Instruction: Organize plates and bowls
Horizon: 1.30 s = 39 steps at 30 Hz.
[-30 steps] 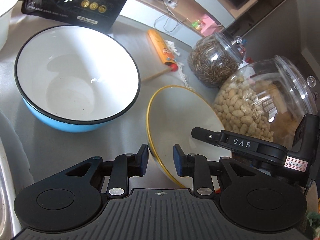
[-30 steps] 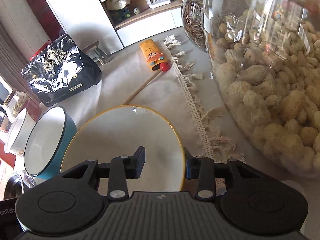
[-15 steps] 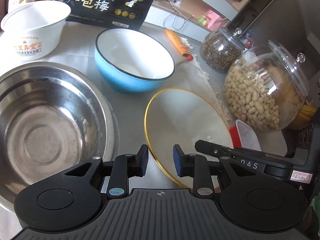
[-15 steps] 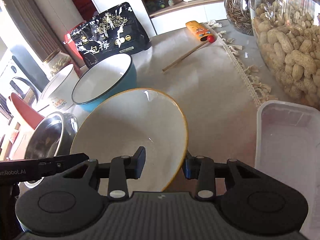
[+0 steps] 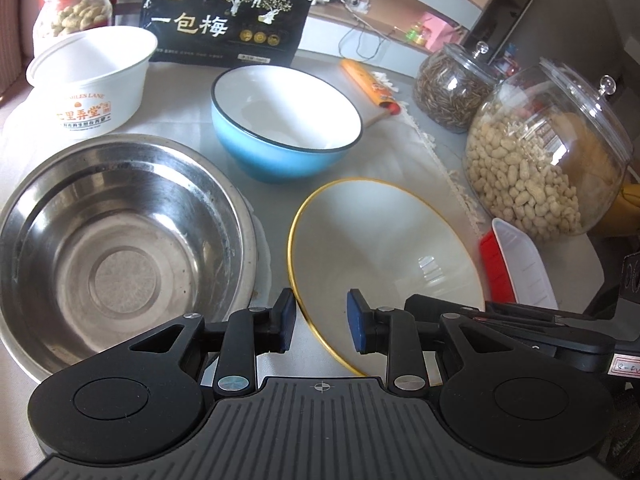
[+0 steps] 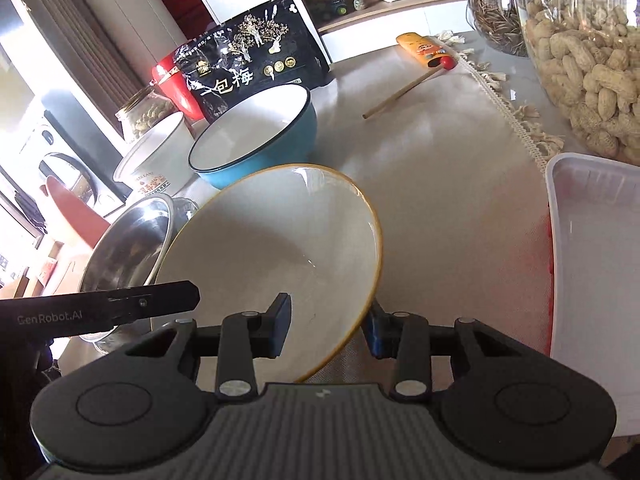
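We hold the gold-rimmed white bowl (image 6: 276,248) tilted above the desk (image 6: 452,184), and we take it as our landmark. Our right hand-held gripper (image 6: 326,328) straddles its near rim, one finger inside the bowl and the other outside; the pads look closed onto the rim, though a little gap still shows by the inner pad. Our left hand-held gripper (image 5: 320,322) sits at the opposite side of the bowl with its jaws parted around the rim, a clear gap on both sides, so it grips nothing. Beyond the bowl stands the blue bowl (image 5: 286,122) with a white inside and a dark rim, apart from it. To the left of the gold-rimmed bowl, just beside it, lies the steel basin (image 5: 116,248). Farther off past the basin stands a white paper tub (image 5: 94,82), and behind the blue bowl leans a black snack bag (image 5: 230,16). To the right of the gold-rimmed bowl lies a white plastic tray (image 6: 596,280) over something red, and beyond that stands the big peanut jar (image 5: 544,156), with a jar of dark seeds (image 5: 452,84) behind it. An orange wrapper (image 6: 426,52) with a wooden stick lies far beyond the bowl.
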Available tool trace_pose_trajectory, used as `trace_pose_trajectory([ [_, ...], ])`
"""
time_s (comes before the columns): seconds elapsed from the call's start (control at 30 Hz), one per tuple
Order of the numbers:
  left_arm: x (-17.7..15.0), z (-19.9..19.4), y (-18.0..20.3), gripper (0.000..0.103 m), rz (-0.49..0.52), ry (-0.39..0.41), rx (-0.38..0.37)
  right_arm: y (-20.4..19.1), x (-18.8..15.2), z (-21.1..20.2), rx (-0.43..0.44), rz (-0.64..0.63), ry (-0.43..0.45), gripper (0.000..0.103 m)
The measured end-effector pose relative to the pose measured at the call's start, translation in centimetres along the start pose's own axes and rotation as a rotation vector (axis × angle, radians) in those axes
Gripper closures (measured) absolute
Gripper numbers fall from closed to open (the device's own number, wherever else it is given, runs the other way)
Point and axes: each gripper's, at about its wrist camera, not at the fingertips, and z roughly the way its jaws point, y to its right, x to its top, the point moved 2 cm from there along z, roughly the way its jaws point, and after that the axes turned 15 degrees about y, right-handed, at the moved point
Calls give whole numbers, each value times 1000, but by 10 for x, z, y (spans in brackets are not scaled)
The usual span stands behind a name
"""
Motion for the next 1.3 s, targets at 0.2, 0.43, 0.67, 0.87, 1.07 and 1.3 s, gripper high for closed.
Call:
trace_pose_trajectory([
  [0.2, -4, -1, 4, 73, 35, 3, 14, 1, -1, -2, -2, -7, 7, 64],
  [0.43, -4, -2, 2, 73, 32, 3, 8, -3, -6, 1, -14, -24, 1, 63],
  [0.67, 0, -4, -8, 74, -24, 0, -38, -2, -8, 5, -78, -23, -5, 62],
  [0.87, 17, -10, -21, 81, -146, -7, -11, -5, -1, -1, -118, -26, 40, 59],
  [1.07, 36, -34, -23, 83, -247, -47, -22, -8, -2, 8, -161, -35, 23, 58],
  [1.3, 65, -52, -1, 84, -232, -56, -70, -5, -7, 13, -159, 5, 26, 57],
])
